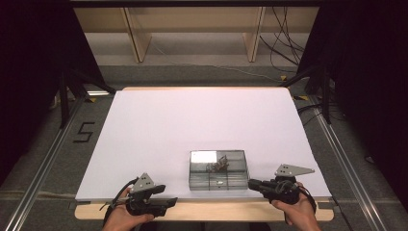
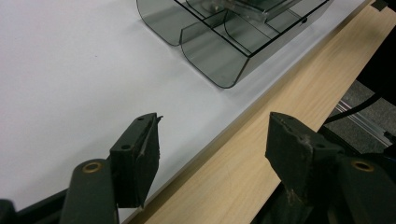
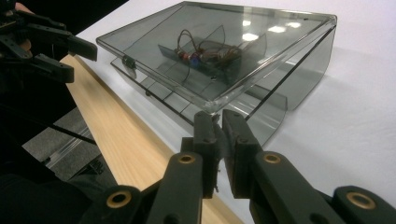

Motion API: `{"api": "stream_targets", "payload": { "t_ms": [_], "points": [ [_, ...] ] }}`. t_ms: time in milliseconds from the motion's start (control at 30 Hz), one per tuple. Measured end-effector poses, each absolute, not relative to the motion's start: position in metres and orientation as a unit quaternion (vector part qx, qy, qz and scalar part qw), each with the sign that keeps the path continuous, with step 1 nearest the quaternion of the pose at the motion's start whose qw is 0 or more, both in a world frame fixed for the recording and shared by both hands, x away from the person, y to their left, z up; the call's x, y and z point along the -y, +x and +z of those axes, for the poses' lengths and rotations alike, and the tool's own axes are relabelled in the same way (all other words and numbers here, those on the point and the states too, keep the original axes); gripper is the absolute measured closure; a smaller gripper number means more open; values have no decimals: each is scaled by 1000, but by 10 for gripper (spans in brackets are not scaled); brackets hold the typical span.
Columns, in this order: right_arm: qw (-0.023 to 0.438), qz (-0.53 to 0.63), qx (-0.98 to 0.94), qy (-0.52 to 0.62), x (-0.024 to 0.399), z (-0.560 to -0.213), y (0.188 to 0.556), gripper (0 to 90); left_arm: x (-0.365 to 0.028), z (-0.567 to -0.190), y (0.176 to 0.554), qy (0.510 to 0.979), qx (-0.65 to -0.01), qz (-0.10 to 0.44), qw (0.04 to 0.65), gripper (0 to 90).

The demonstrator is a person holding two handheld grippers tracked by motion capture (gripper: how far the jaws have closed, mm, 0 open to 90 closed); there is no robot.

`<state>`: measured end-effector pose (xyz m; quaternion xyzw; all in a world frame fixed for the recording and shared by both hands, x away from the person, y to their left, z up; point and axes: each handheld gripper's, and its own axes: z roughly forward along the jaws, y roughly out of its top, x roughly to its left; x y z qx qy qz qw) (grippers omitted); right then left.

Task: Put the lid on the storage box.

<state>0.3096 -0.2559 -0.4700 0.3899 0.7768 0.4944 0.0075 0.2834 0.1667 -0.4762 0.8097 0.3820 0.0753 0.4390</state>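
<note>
The right gripper (image 3: 218, 122) has its two black jaws nearly together, pinching the near corner of the lid (image 3: 219, 51) of the smoke-grey transparent plastic compartment box (image 3: 261, 79). In the right gripper view the lid is lifted a little and stands slanted above the tray, hinged on the far side as it seems. The left gripper (image 2: 212, 135) has its jaws standing wide apart with nothing between them; in its own view they hover over the edge where the white table cover (image 2: 60, 60) meets the pale wooden table rim (image 2: 261, 154).

In the high view the box (image 1: 218, 170) sits in the lower middle of the frame, near the front edge of the table, between the two grippers.

The box is probably light and stiff, with smooth, slippery walls, so it may slide when the lid is pushed. The thin lid edge is the place to hold it, while the other gripper could steady the tray wall.

There is one box and two grippers. Inside lies one small bundle of wires with coloured parts (image 3: 201, 54); the number of compartments cannot be counted surely.
</note>
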Motion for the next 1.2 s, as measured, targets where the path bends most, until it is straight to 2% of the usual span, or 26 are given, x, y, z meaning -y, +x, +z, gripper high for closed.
{"api": "stream_targets", "payload": {
  "t_ms": [67,133,267,367,500,667,800,833,900,967,1100,1167,1200],
  "points": [
    [26,491,-785,376,258,-471,311,846,-167,-476,283,809,-383,73,439,345],
    [7,482,-781,398,257,-470,307,844,-167,-476,283,810,-382,76,438,345],
    [21,486,-788,377,258,-473,309,844,-166,-477,283,809,-383,74,440,358],
    [1,485,-783,390,256,-473,307,840,-167,-477,283,811,-383,72,437,356],
    [17,483,-789,380,259,-474,307,831,-167,-477,283,807,-388,74,439,357],
    [0,484,-781,395,261,-474,304,827,-167,-476,283,812,-384,74,433,356],
    [22,486,-784,386,265,-474,305,816,-167,-477,283,812,-384,75,434,356],
    [5,488,-776,399,264,-473,303,811,-167,-477,283,812,-384,75,433,356],
    [18,490,-779,392,266,-473,304,772,-165,-477,283,805,-390,75,440,355],
    [26,496,-775,391,268,-473,302,696,-164,-478,283,801,-393,73,445,354],
    [73,480,-782,390,267,-470,298,458,-164,-479,284,807,-384,77,442,341],
    [70,476,-777,406,264,-468,293,392,-166,-479,285,816,-378,77,431,332],
    [93,474,-782,394,266,-468,294,352,-166,-479,285,816,-378,77,431,327]
  ]
}}
